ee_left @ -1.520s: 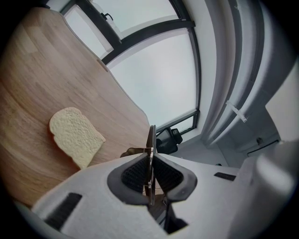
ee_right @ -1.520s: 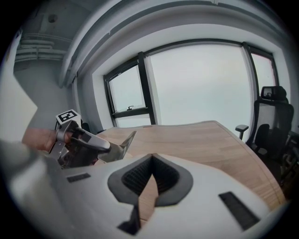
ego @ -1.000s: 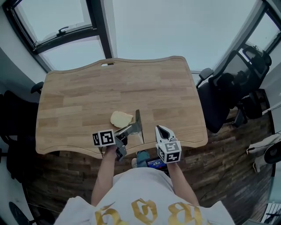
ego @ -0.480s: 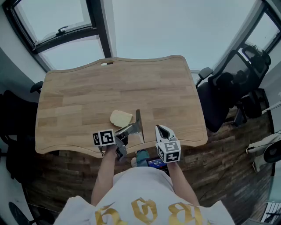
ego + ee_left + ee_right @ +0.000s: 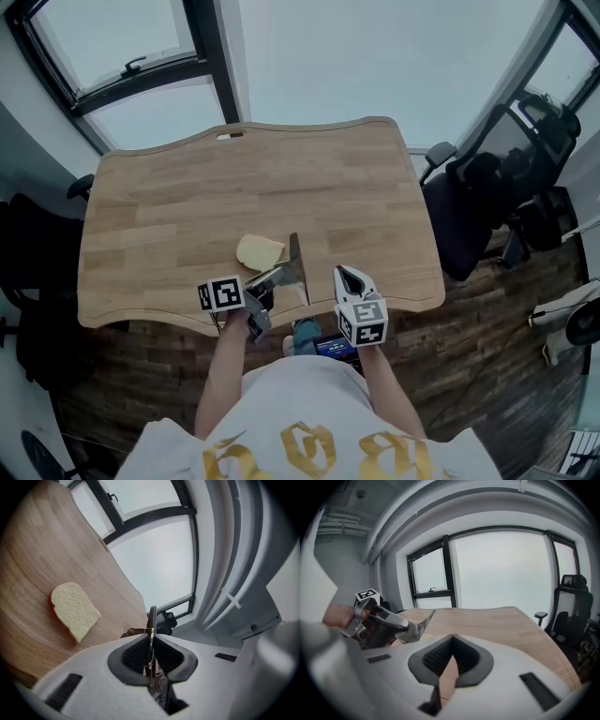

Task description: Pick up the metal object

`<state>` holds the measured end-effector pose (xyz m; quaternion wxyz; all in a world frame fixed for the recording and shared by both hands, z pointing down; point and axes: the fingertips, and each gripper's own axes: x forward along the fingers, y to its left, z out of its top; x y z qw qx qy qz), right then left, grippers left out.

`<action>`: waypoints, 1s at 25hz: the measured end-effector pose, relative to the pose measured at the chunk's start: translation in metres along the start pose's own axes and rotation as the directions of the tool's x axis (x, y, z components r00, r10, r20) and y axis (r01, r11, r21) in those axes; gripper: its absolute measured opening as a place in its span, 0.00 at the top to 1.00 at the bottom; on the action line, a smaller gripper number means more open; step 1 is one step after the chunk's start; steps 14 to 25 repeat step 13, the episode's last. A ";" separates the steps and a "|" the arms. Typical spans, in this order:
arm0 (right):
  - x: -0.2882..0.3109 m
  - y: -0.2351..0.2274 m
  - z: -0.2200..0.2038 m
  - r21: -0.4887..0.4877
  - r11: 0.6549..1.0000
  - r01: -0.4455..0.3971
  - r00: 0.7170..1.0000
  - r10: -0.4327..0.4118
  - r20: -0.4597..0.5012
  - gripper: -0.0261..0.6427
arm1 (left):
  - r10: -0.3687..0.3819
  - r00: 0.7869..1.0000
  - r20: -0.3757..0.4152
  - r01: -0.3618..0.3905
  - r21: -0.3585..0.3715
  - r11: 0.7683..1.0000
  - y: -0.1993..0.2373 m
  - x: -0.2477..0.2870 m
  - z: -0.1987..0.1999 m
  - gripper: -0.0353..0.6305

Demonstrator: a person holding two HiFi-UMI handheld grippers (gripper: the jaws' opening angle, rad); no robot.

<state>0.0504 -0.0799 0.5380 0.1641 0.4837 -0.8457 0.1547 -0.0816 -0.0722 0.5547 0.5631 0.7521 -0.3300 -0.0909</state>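
The metal object [image 5: 296, 263] is a flat thin blade, held on edge just above the wooden table [image 5: 187, 206] near its front edge. My left gripper [image 5: 278, 276] is shut on it. In the left gripper view the blade [image 5: 152, 620] runs edge-on between the pads and sticks out past them. A slice of bread [image 5: 260, 252] lies flat on the table just left of the blade, apart from it. My right gripper [image 5: 347, 277] hovers to the right of the blade, shut with nothing in it. From the right gripper view the blade [image 5: 419, 626] shows at the left.
A black office chair [image 5: 487, 197] stands off the table's right side. Windows run along the far wall behind the table. The bread [image 5: 75, 610] is the only loose thing on the tabletop. A small blue item [image 5: 305, 336] sits below the front edge, by the person's body.
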 end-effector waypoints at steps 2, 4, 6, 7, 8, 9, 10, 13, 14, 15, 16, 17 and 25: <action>0.000 0.000 -0.001 0.001 1.000 -0.003 1.000 0.003 -0.001 0.94 | 0.001 1.000 0.005 -0.001 -0.009 1.000 0.001 -0.001 0.000 0.88; -0.001 -0.002 -0.003 0.006 1.000 -0.002 1.000 0.002 -0.006 0.94 | -0.001 1.000 0.006 0.001 -0.012 1.000 0.001 0.000 -0.001 0.88; 0.000 -0.004 -0.005 0.012 1.000 -0.004 1.000 0.004 -0.012 0.94 | -0.004 1.000 0.003 0.004 -0.012 1.000 0.000 0.002 -0.001 0.88; 0.001 -0.004 -0.007 0.015 1.000 -0.006 1.000 0.006 -0.015 0.94 | -0.005 1.000 0.002 0.005 -0.010 1.000 0.000 0.003 -0.001 0.88; 0.002 -0.005 -0.008 0.017 1.000 -0.007 1.000 0.007 -0.017 0.94 | -0.005 1.000 0.001 0.005 -0.009 1.000 0.000 0.004 -0.001 0.88; 0.003 -0.005 -0.009 0.018 1.000 -0.007 1.000 0.007 -0.019 0.94 | -0.006 1.000 0.000 0.006 -0.009 1.000 0.000 0.005 -0.001 0.88; 0.004 -0.006 -0.010 0.019 1.000 -0.007 1.000 0.008 -0.020 0.94 | -0.005 1.000 -0.001 0.005 -0.010 1.000 0.001 0.006 -0.001 0.88; 0.007 -0.008 -0.009 0.021 1.000 -0.010 1.000 0.011 -0.020 0.94 | -0.002 1.000 0.000 0.002 -0.014 1.000 0.001 0.007 0.000 0.88; 0.007 -0.008 -0.009 0.021 1.000 -0.010 1.000 0.011 -0.020 0.94 | -0.002 1.000 0.000 0.002 -0.014 1.000 0.001 0.007 0.000 0.88; 0.007 -0.008 -0.009 0.021 1.000 -0.010 1.000 0.011 -0.020 0.94 | -0.002 1.000 0.000 0.002 -0.014 1.000 0.001 0.007 0.000 0.88; 0.007 -0.008 -0.009 0.021 1.000 -0.010 1.000 0.011 -0.020 0.94 | -0.002 1.000 0.000 0.002 -0.014 1.000 0.001 0.007 0.000 0.88; 0.007 -0.008 -0.009 0.021 1.000 -0.010 1.000 0.011 -0.020 0.94 | -0.002 1.000 0.000 0.002 -0.014 1.000 0.001 0.007 0.000 0.88; 0.007 -0.008 -0.009 0.021 1.000 -0.010 1.000 0.011 -0.020 0.94 | -0.002 1.000 0.000 0.002 -0.014 1.000 0.001 0.007 0.000 0.88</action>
